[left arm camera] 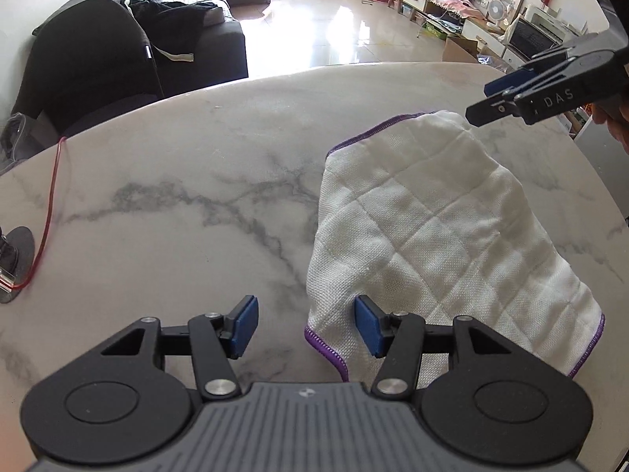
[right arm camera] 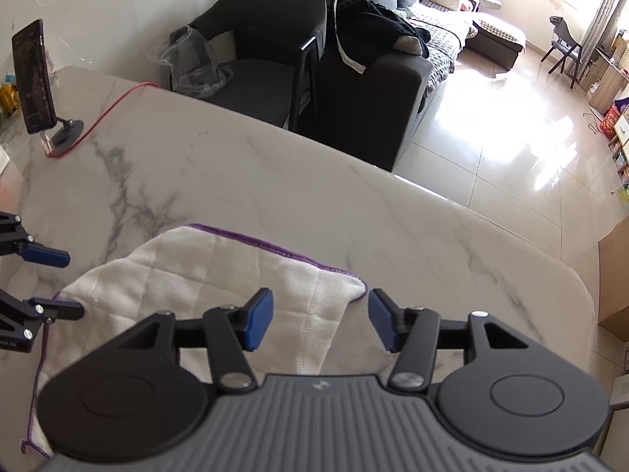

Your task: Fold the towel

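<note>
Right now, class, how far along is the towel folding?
Done: the white towel lies doubled over on the marble table, its purple edges roughly together. In hand: nothing; the left tongs and right tongs are open, off the cloth. Left: possibly another fold and smoothing.

Towel (right arm camera: 204, 275) (purple-edged) folded beneath parted fingers (right arm camera: 259, 324).

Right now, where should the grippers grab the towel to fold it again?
Probably the towel by its purple-edged corners: the left gripper at the near corner in front of it, the right gripper at the corner by its pads. Both stand open. Come from above and pinch the hem from outside, because the edge lies loose on the table there.
</note>
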A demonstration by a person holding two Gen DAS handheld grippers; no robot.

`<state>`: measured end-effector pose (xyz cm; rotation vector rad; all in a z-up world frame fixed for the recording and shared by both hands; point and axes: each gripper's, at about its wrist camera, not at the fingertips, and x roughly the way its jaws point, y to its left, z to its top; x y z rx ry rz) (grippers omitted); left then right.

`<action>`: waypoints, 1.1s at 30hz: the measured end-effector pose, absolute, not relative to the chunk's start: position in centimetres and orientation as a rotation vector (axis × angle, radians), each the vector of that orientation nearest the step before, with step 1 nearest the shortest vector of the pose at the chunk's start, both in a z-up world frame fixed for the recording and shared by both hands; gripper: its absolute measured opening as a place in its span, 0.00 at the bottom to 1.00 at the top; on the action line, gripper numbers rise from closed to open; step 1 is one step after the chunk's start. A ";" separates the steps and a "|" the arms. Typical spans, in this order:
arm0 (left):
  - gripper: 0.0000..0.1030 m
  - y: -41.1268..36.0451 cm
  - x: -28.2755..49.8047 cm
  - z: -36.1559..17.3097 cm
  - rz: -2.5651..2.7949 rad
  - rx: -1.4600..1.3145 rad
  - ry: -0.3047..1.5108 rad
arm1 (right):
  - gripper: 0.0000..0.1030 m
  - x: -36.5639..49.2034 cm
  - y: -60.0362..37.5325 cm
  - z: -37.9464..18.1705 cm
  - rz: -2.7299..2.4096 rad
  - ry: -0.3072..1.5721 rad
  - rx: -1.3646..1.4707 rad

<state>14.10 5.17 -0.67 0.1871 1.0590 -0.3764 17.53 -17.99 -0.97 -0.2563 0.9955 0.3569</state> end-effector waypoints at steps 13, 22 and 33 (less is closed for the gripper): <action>0.09 3.8 15.6 -0.8 -0.311 0.198 1.034 | 0.56 17.6 -19.6 -3.5 0.370 1.076 -0.176; 0.09 3.8 14.9 1.4 -0.241 0.266 0.954 | 0.56 17.1 -20.5 -3.2 0.359 1.060 -0.171; 0.17 5.3 14.2 2.0 -0.165 0.324 0.966 | 0.58 17.1 -21.2 -3.2 0.338 1.060 -0.168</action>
